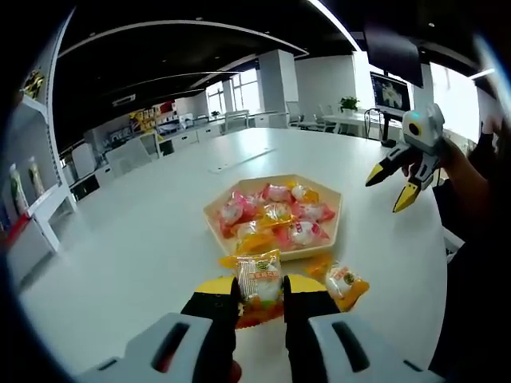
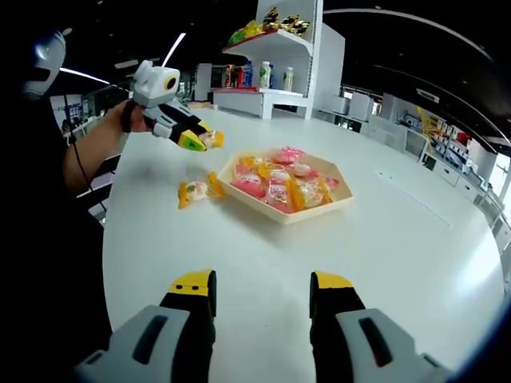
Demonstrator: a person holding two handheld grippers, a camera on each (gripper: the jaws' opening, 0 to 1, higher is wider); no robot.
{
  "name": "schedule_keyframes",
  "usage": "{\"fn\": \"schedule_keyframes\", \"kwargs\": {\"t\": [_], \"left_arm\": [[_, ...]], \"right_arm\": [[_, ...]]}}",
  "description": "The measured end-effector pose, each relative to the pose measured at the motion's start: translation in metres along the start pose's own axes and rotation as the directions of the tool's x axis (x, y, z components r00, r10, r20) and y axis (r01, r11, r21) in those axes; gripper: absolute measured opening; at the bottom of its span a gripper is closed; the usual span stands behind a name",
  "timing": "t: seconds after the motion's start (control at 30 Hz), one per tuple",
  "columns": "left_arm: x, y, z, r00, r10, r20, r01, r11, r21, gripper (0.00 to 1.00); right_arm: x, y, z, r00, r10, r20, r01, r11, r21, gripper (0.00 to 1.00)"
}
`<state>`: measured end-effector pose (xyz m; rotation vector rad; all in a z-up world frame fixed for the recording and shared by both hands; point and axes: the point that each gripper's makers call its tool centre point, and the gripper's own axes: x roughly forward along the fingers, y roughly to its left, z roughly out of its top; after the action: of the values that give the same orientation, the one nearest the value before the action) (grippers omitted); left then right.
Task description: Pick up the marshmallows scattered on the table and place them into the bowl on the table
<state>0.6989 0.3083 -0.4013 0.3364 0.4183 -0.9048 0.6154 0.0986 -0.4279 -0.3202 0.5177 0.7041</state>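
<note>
In the left gripper view, the left gripper is closest, and its two yellow-tipped jaws are clamped on a wrapped marshmallow, which it holds above the white surface. Just beside it lies another wrapped marshmallow on the surface, near the front edge of the bowl. The bowl is a shallow, six-sided, beige dish, and it holds many pink, orange and white wrapped marshmallows. Further, at the right side of this view, the right gripper hangs above the surface with its jaws apart and nothing between them.

In the right gripper view, the right gripper has its jaws wide apart above the bare surface. Behind it stands the bowl, with one marshmallow lying just beside its left edge. Further back, a hand holds the left gripper in the air with its marshmallow. Far behind stands a white shelf with bottles.
</note>
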Motion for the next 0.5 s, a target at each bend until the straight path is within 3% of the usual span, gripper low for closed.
{"fn": "schedule_keyframes", "kwargs": {"t": [0.5], "left_arm": [[0.001,0.001,0.011,1.0,0.003,0.013,-0.003,1.0,0.019,0.23]], "right_arm": [[0.0,0.0,-0.002,1.0,0.001,-0.001,-0.001,1.0,0.005,0.47]]}}
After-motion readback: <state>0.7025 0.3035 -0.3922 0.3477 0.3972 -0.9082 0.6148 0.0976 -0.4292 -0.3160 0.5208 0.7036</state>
